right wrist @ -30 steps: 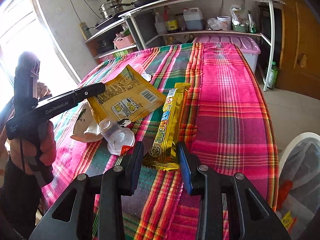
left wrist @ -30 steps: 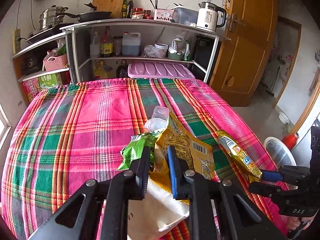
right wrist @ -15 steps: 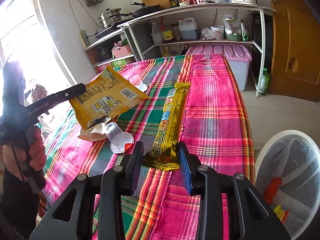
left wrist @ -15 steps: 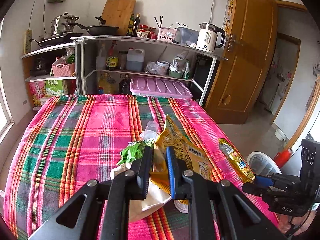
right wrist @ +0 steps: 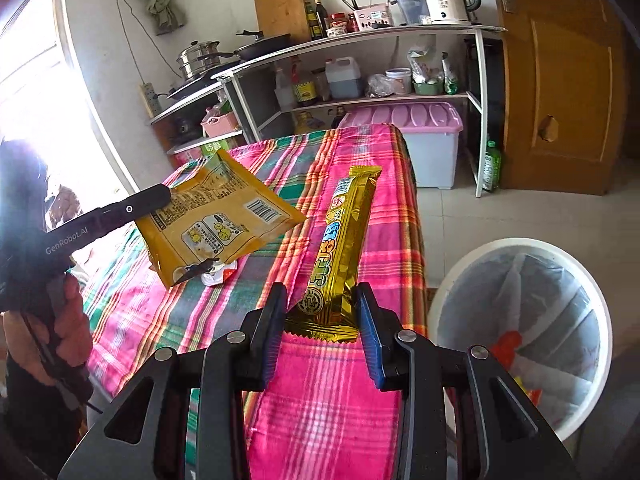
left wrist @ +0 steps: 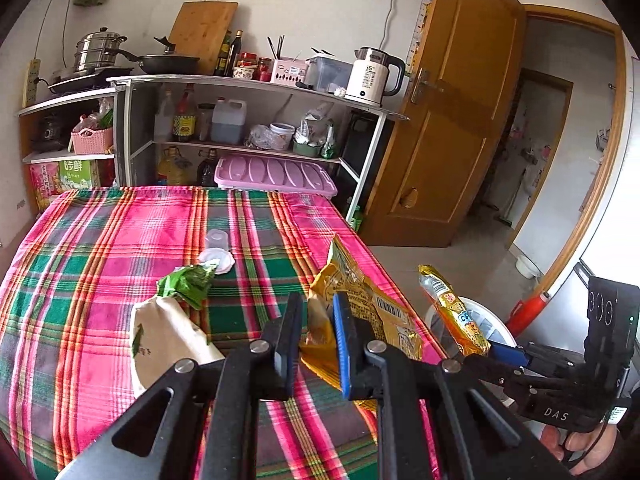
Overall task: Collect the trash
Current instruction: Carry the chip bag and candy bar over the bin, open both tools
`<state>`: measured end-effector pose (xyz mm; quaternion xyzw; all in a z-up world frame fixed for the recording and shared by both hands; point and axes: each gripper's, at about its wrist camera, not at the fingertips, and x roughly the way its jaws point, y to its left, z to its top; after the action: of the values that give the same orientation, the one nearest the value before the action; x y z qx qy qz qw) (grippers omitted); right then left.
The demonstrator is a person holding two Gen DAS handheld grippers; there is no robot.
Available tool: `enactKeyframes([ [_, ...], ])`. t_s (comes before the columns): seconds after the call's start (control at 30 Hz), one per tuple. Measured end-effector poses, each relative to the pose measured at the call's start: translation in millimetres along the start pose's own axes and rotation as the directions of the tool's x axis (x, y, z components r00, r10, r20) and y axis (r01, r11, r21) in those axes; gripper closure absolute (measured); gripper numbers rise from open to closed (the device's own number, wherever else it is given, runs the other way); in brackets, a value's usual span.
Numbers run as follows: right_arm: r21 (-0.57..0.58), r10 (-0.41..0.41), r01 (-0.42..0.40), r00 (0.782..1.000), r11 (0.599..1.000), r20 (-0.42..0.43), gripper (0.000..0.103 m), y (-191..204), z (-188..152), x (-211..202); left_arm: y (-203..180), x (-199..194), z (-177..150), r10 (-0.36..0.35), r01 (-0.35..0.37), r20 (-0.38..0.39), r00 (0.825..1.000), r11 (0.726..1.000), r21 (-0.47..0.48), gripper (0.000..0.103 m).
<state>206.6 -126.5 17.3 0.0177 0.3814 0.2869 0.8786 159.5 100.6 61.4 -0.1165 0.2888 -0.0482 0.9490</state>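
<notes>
My left gripper (left wrist: pixel 316 344) is shut on a yellow snack bag (left wrist: pixel 360 304) and holds it in the air above the table's right edge; the bag also shows in the right wrist view (right wrist: pixel 224 220). My right gripper (right wrist: pixel 320 320) is shut on a long gold snack wrapper (right wrist: pixel 340 248), lifted above the table; the wrapper also shows in the left wrist view (left wrist: pixel 452 308). A white bin with a liner (right wrist: pixel 520 332) stands on the floor to the right of the table. A green wrapper (left wrist: pixel 188 284), a white paper bag (left wrist: pixel 164 340) and a clear plastic cup (left wrist: pixel 218 240) lie on the plaid tablecloth.
The table with a pink and green plaid cloth (left wrist: pixel 80 280) fills the left. A metal shelf (left wrist: pixel 256 92) with a kettle, pans and bottles stands behind it. A pink lidded box (right wrist: pixel 416 120) sits by the shelf. A wooden door (left wrist: pixel 460 120) stands open at the right.
Both grippers have lifted their wrappers off the table and moved right toward the bin. The white paper bag and green wrapper stay on the cloth, uncovered now.
</notes>
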Motion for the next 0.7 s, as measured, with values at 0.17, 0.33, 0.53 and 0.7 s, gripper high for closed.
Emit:
enactKeyframes([
  [0.17,0.032,-0.034,0.034,0.999,0.999,0.015,0.067,-19.4,-6.8,-18.5,-28.5,8.8,-5.8,-0.046,0.046,-0.019,0.999,0.999,0.014,0.087],
  [0.33,0.074,-0.069,0.067,0.997,0.995,0.028,0.067,-43.4,-14.1,-35.1,-57.7,20.7,-9.4,-0.085,0.087,-0.043,0.995,0.996,0.037,0.087],
  [0.53,0.130,-0.108,0.103,0.994,0.986,0.034,0.067,-73.5,-26.9,-52.5,-92.6,36.3,-14.5,-0.125,0.130,-0.072,0.990,0.989,0.073,0.087],
  [0.7,0.171,-0.137,0.130,0.990,0.977,0.032,0.067,-97.2,-36.1,-63.5,-118.2,49.0,-19.3,-0.157,0.166,-0.097,0.983,0.982,0.094,0.087],
])
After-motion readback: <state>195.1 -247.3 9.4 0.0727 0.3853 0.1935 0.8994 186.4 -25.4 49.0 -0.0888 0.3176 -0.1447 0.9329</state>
